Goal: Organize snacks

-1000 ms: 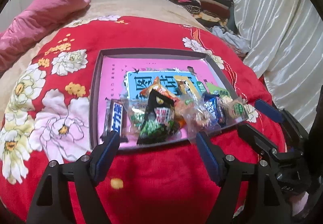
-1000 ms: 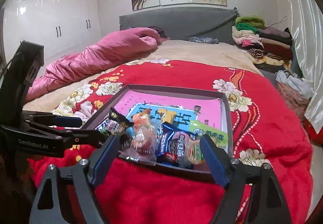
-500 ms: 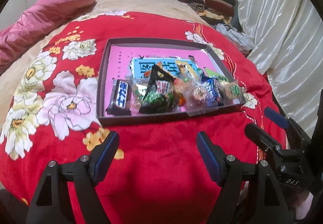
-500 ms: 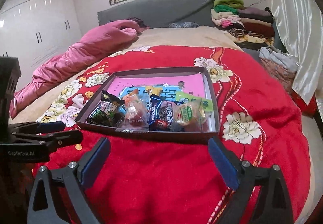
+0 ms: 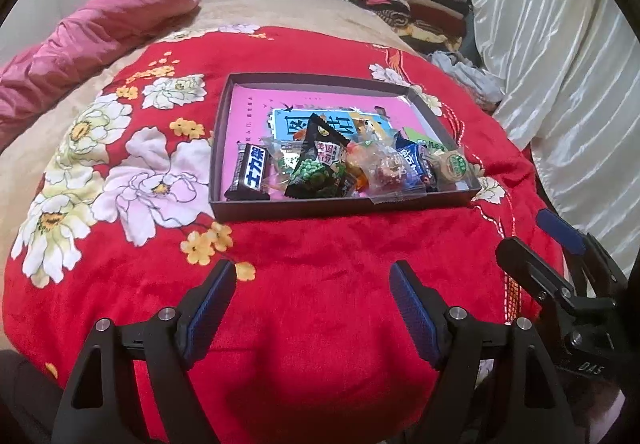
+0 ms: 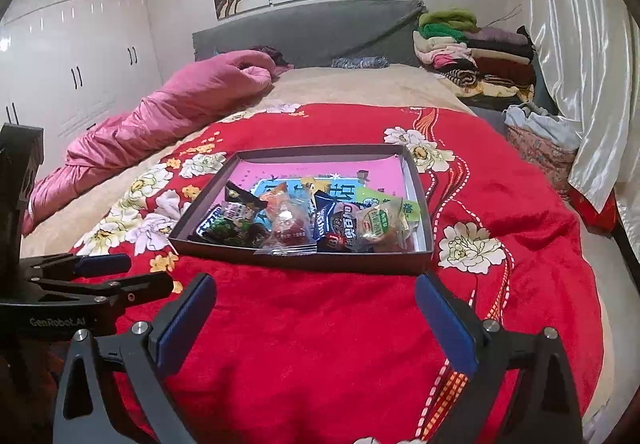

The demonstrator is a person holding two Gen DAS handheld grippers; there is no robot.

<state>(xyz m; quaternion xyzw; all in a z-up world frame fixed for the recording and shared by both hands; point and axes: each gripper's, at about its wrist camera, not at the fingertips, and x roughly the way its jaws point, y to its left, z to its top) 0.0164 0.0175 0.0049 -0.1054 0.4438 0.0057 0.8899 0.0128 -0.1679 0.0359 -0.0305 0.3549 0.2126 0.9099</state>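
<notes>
Readable print on the snack wrappers, the box liner and the tongs

The dark chocolate bar [image 5: 251, 172] at the left end of the box [image 5: 340, 208] carries white Chinese characters reading 士力架 on a blue band. The black triangular pea packet [image 5: 320, 167] bears red-framed Chinese print too small to make out. The pink sheet [image 5: 256, 111] lining the box shows a large character 图 on its blue panel, with the rest covered by snacks. The blue wrapper [image 6: 340, 226] and the round green-labelled snack [image 6: 378, 224] have Chinese lettering that cannot be read. The left tongs [image 6: 56, 322] body reads "GenRobot.AI" in the right wrist view; the right tongs [image 5: 591, 368] body shows "DAS" in the left wrist view.
</notes>
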